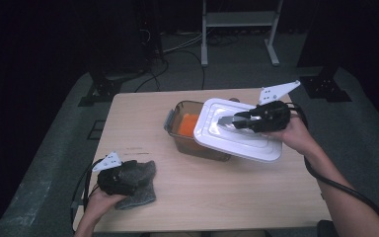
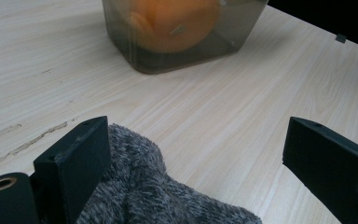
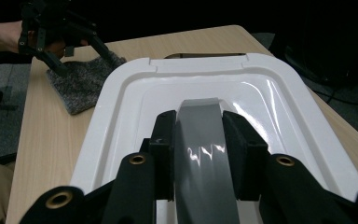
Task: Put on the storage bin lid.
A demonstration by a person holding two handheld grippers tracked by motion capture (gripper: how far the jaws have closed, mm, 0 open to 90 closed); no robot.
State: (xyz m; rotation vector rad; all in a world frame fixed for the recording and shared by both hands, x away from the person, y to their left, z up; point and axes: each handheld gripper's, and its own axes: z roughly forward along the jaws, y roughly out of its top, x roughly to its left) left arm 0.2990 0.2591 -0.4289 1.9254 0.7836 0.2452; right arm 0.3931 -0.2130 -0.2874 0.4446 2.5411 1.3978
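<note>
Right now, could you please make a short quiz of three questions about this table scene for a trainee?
1. True or false: the right hand-held gripper is shut on the grey handle of the white lid.
2. What lies between the jaws of the left hand-held gripper?
A. an orange ball
B. a grey fuzzy cloth
C. a spoon
3. What colour is the thing inside the clear container?

Key:
1. True.
2. B, the grey fuzzy cloth; the jaws stand wide, not pressing it.
3. Orange.
</note>
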